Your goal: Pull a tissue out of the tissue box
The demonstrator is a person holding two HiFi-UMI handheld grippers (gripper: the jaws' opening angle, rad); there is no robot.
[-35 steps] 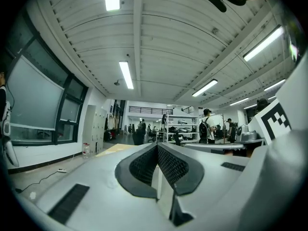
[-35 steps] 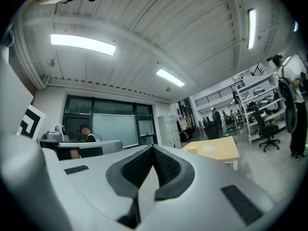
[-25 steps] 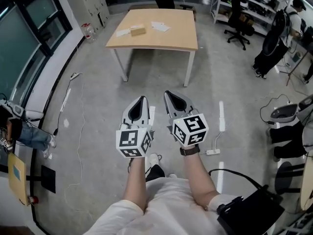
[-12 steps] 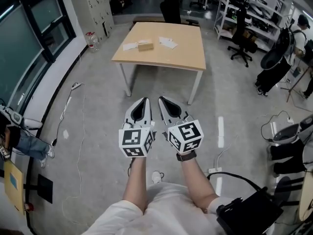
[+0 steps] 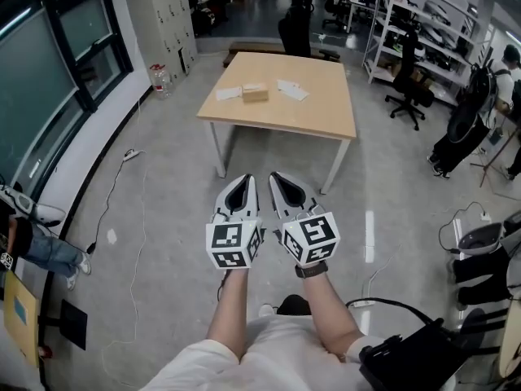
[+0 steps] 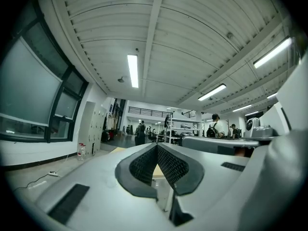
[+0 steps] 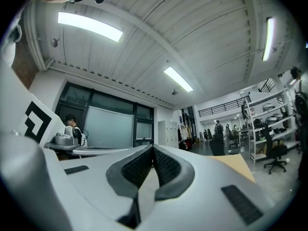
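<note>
A small brown tissue box (image 5: 255, 93) lies on a light wooden table (image 5: 326, 108) several steps ahead of me, with white sheets beside it (image 5: 291, 89). My left gripper (image 5: 241, 183) and right gripper (image 5: 282, 180) are held side by side at waist height over the grey floor, well short of the table. Both are shut with nothing between their jaws. In the left gripper view the left gripper (image 6: 157, 146) has its ribbed pads meeting at the tip. The right gripper view shows the right gripper (image 7: 152, 148) closed the same way, with the table (image 7: 237, 165) at its right.
Windows and lockers (image 5: 159, 15) line the left wall, with a water bottle (image 5: 160, 80) and a floor cable (image 5: 114, 194) below. Shelves (image 5: 423, 15), an office chair (image 5: 404, 88) and a person with a backpack (image 5: 468, 120) stand at the right. A black bag (image 5: 415, 357) sits by my right hip.
The table and its box have come nearer and sit lower in the head view as I walk forward. Both grippers stay shut and side by side.
</note>
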